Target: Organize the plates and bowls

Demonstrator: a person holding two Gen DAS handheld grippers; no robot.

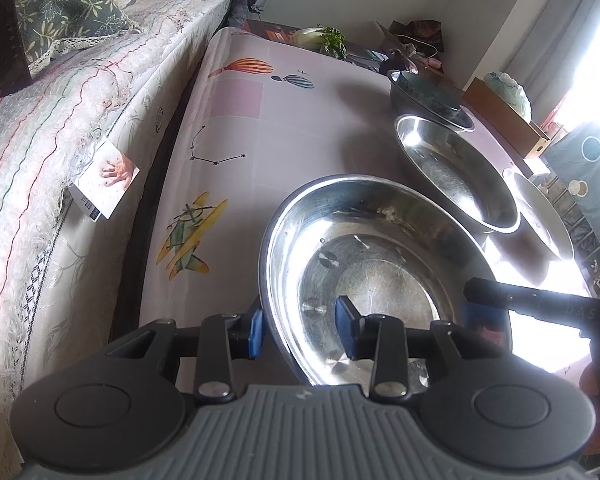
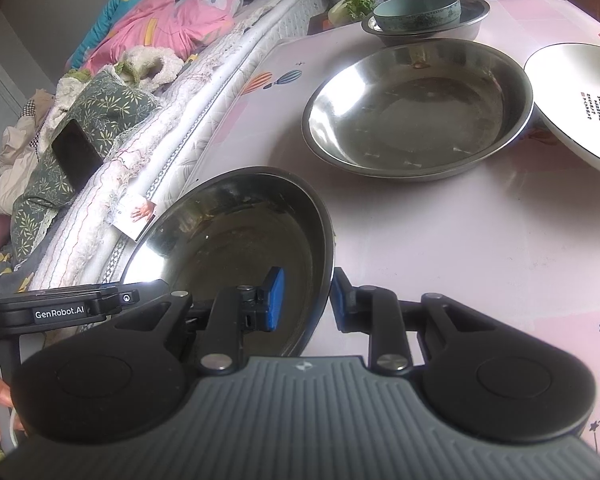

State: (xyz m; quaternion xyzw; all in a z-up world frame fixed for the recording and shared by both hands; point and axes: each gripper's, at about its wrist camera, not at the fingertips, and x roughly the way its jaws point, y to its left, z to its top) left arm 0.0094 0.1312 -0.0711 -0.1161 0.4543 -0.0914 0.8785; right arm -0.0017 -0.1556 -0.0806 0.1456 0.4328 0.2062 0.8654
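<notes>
So far my left gripper and right gripper both clamp the near steel bowl by its rim. At twelve o'clock a second steel bowl waits unstacked; most sorting remains, I judge.

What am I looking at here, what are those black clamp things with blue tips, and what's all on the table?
Those are two hand-held grippers that a person carries, one in each hand, and each has a camera looking along its fingers. One picture comes from the left gripper, the other from the right gripper. Both clamp opposite rims of the same steel basin, which is tilted above a table with a pink patterned cover. On the table lie a second steel basin, a white plate with writing, and farther back a greenish ceramic bowl sitting inside a third steel basin. A bed with bedding runs alongside.
</notes>
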